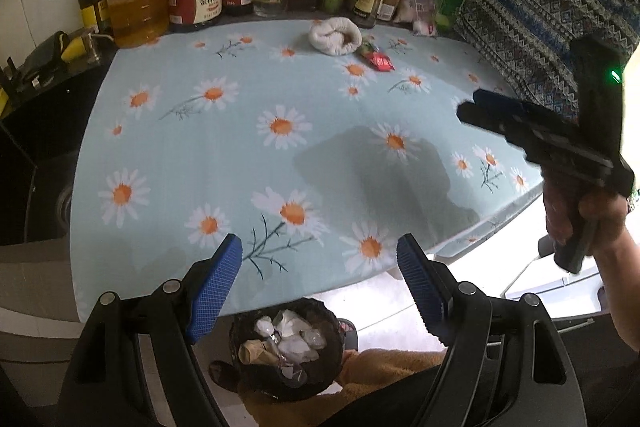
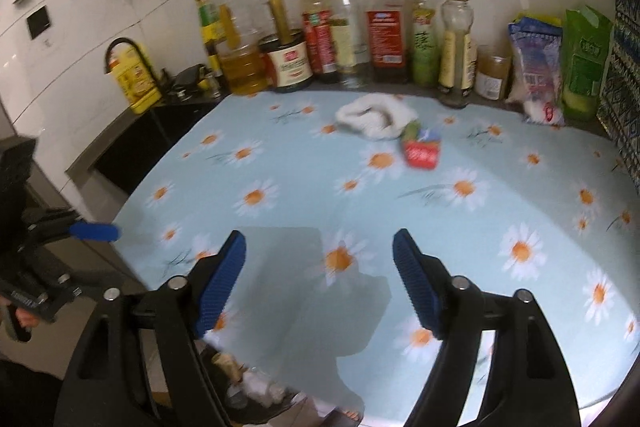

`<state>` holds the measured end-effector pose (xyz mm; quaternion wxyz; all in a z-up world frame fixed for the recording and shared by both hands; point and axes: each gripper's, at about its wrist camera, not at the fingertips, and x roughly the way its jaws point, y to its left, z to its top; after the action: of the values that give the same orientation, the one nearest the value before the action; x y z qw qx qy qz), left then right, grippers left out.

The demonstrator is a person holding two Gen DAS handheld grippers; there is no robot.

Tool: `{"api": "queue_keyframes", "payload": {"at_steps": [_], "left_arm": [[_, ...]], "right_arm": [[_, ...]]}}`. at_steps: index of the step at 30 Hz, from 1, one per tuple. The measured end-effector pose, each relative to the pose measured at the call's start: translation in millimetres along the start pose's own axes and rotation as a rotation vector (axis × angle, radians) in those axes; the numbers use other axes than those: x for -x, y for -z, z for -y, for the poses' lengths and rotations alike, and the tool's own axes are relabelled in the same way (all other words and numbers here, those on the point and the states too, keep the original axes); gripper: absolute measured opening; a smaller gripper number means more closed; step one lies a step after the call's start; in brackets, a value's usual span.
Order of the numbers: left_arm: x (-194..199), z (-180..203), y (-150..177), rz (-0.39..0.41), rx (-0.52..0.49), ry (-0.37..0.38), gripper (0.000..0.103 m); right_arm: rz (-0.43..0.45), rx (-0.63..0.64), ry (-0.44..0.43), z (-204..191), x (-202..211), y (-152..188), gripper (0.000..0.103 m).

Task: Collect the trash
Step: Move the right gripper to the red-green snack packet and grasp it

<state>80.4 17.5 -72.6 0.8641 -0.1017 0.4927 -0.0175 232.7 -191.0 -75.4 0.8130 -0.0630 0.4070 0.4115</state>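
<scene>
My left tongs (image 1: 320, 279): wide apart, holding nothing, above the dark round trash bin (image 1: 286, 349).
Red shiny wrapper (image 2: 421, 154): on the blue daisy tablecloth (image 2: 280, 163), just beside the rolled white cloth (image 2: 376, 117).
My right tongs (image 2: 319, 281): wide apart, holding nothing.

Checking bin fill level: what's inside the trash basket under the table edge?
The trash basket holds crumpled white tissues, clear plastic and a brownish paper scrap. Deeper contents are covered by that top layer.

Open daisy-cloth counter (image 2: 500, 187) is left in front of the bottle row (image 2: 384, 27); a rolled towel (image 2: 376, 117) and red wrapper (image 2: 420, 153) lie just before it.
</scene>
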Motion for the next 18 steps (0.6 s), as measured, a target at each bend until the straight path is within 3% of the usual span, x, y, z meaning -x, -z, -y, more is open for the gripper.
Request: {"api": "queue_keyframes", "payload": {"at_steps": [18], "left_arm": [[1,-14,16,-0.014,0.138,-0.010,0.077]], "right_arm": [[-0.133,-0.101,0.148,111,-119,-76,0.081]]}}
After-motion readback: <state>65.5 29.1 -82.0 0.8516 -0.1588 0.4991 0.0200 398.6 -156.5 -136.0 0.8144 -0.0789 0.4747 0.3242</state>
